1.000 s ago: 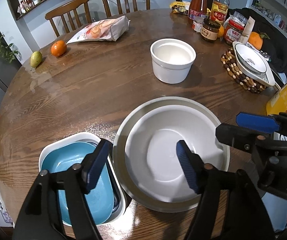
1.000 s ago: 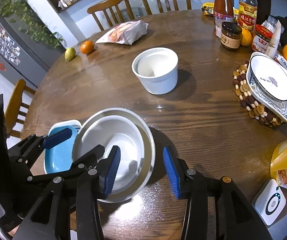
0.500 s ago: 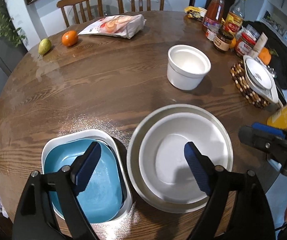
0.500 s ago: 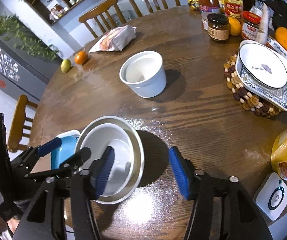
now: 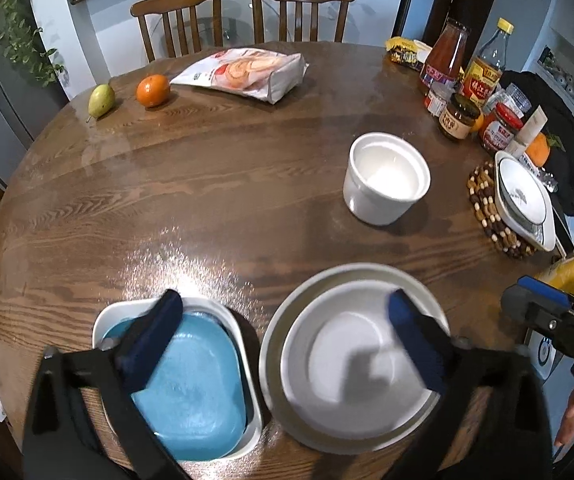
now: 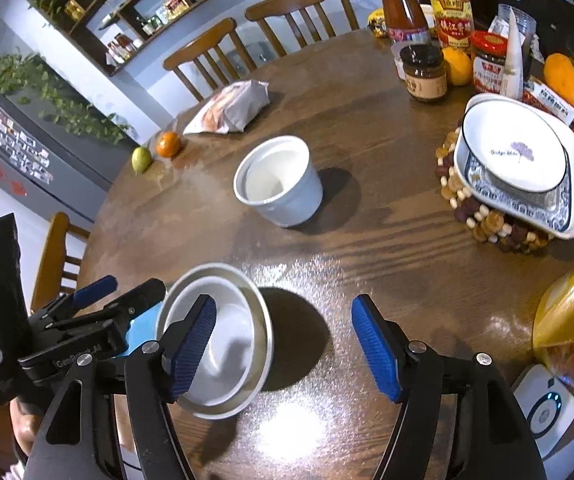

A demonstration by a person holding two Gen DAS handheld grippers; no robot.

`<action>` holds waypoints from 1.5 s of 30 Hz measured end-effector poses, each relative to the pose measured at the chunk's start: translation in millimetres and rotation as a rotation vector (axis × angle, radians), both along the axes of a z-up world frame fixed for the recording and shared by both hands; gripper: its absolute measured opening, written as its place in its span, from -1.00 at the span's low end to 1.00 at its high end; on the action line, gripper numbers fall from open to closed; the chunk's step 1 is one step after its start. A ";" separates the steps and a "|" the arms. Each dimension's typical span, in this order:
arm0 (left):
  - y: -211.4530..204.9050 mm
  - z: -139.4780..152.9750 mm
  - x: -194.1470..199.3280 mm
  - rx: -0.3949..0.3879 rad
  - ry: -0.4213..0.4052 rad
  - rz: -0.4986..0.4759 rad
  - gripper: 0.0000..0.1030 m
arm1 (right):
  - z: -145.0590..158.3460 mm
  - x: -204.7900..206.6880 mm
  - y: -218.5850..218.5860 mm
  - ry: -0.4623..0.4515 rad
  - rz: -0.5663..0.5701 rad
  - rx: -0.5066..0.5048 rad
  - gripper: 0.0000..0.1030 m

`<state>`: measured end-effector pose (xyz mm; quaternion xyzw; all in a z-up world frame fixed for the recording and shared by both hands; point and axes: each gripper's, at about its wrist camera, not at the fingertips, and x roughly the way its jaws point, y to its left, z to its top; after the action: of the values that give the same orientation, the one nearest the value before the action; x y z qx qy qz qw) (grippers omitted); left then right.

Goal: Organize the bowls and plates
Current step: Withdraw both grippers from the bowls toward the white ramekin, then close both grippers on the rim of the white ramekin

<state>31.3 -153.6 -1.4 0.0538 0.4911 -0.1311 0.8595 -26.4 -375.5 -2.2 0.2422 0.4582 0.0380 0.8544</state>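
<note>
Left gripper point(image 5: 283, 336): jaws were spread wide, empty, above the near dishes.
Right gripper point(image 6: 283, 348): jaws stood wide apart, holding nothing.
Blue rounded-square plate point(image 5: 191, 392): lay inside a white rounded-square dish point(image 5: 243, 332) at the near edge of the round wooden table point(image 5: 215, 200).
White round bowl point(image 5: 351, 360): sat nested in a grey round plate point(image 5: 275, 336), just beside the white dish.
White ceramic pot point(image 5: 385, 188): stood upright mid-table, well apart.
Patterned square plates point(image 6: 527, 168): rested stacked on a beaded trivet point(image 6: 495, 224), far right.

A pear point(image 5: 101, 100) and an orange point(image 5: 152, 90) are seen side by side at the table's point(image 5: 207, 184) far edge, a snack bag point(image 5: 243, 74) just beside them. Sauce bottles point(image 5: 445, 60) and jars point(image 5: 457, 118) are clustered far right.
</note>
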 end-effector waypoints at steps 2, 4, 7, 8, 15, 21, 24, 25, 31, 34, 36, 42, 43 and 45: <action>-3.7 2.8 2.8 -0.003 -0.004 -0.008 0.97 | 2.1 1.5 -2.8 -0.012 0.001 -0.005 0.38; -7.8 5.6 5.9 -0.003 -0.011 -0.013 0.97 | 3.6 3.8 -5.5 -0.020 0.005 -0.008 0.38; -15.3 10.4 13.1 -0.013 -0.021 -0.030 0.97 | 6.6 8.7 -9.3 -0.030 0.014 -0.008 0.38; -18.5 12.6 15.9 -0.015 -0.027 -0.035 0.97 | 7.8 10.7 -10.5 -0.032 0.016 -0.012 0.38; -35.8 14.2 48.2 -0.005 -0.027 -0.039 0.97 | 16.3 39.2 -21.5 -0.049 0.012 -0.055 0.38; -46.8 -5.8 86.2 0.003 0.063 -0.028 0.97 | 4.0 80.0 -31.6 -0.007 -0.013 -0.052 0.38; -55.5 -14.5 94.8 0.027 0.080 -0.035 0.97 | -4.9 96.2 -36.8 0.011 -0.028 -0.028 0.38; -56.8 -17.3 97.5 0.031 0.083 -0.033 0.97 | -8.2 100.5 -38.5 0.016 -0.037 -0.017 0.38; -64.6 -33.0 111.0 0.031 0.108 -0.024 0.90 | -27.9 125.3 -42.0 0.055 -0.043 0.015 0.38; -68.9 -40.0 116.4 0.048 0.115 -0.024 0.78 | -37.7 134.6 -38.6 0.073 -0.021 0.038 0.27; -70.5 -45.0 119.5 0.052 0.127 -0.026 0.71 | -43.9 140.2 -36.9 0.083 -0.014 0.054 0.16; -73.6 -57.5 123.3 0.072 0.150 -0.045 0.51 | -57.7 147.3 -30.8 0.095 0.018 0.085 -0.17; -75.1 -58.8 123.5 0.071 0.150 -0.052 0.47 | -58.9 148.2 -29.8 0.096 0.021 0.088 -0.25; -78.8 -59.8 123.8 0.075 0.149 -0.062 0.35 | -60.5 149.3 -29.0 0.094 0.017 0.093 -0.33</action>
<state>155.1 -232.4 -61.1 0.0912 0.5564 -0.1428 0.8135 122.8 -404.4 -62.7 0.2793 0.4976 0.0553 0.8193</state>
